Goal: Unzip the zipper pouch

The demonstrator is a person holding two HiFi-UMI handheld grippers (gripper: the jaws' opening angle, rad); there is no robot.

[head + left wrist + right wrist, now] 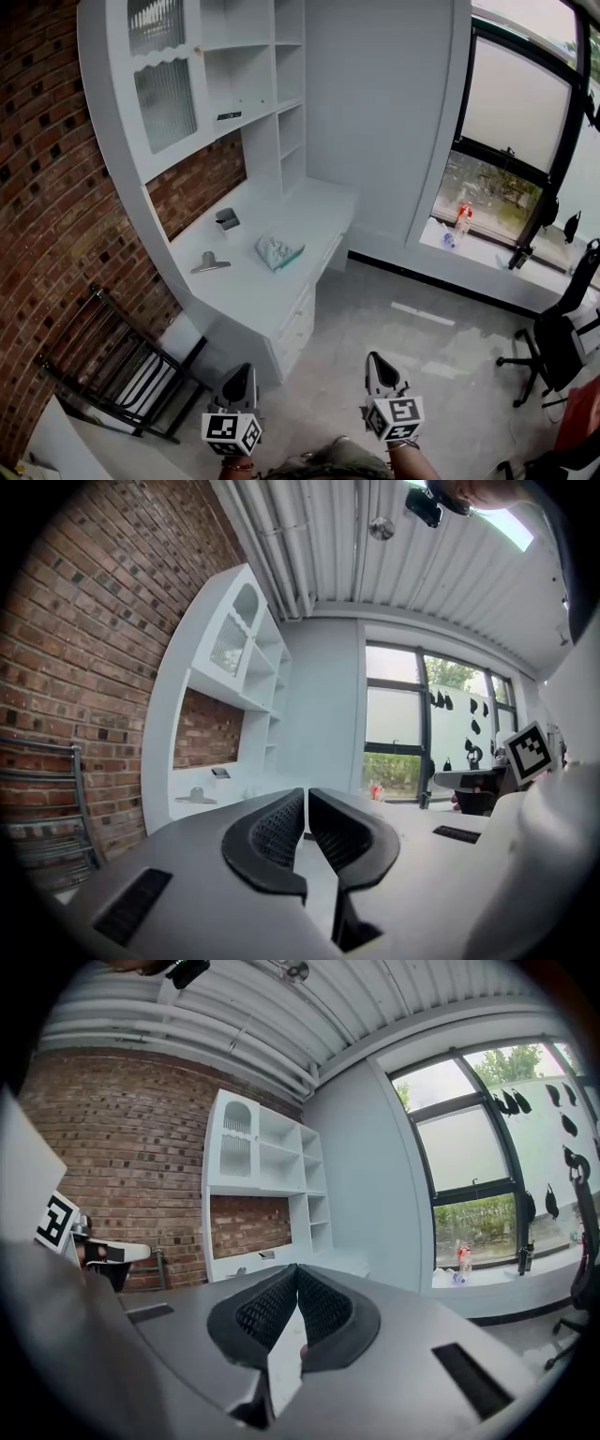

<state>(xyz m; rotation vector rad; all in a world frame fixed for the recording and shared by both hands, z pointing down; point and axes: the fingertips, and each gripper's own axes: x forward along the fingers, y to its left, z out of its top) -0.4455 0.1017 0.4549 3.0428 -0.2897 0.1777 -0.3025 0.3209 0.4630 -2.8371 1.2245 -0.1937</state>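
The zipper pouch [277,251], pale with a teal edge, lies on the white desk [246,291] across the room. It is far from both grippers. My left gripper [240,377] is held low at the bottom of the head view, over the floor, its jaws shut with nothing between them. The right gripper [376,362] is beside it at the same height, also shut and empty. In the left gripper view the closed left gripper [306,795] points toward the desk. In the right gripper view the closed right gripper [296,1269] does the same.
A metal clip [210,263] and a small dark object [227,218] also lie on the desk. White shelving [234,66] rises above it against a brick wall. A black folding rack [122,370] stands at left. Office chairs [561,333] and a window sill with bottles [459,225] are at right.
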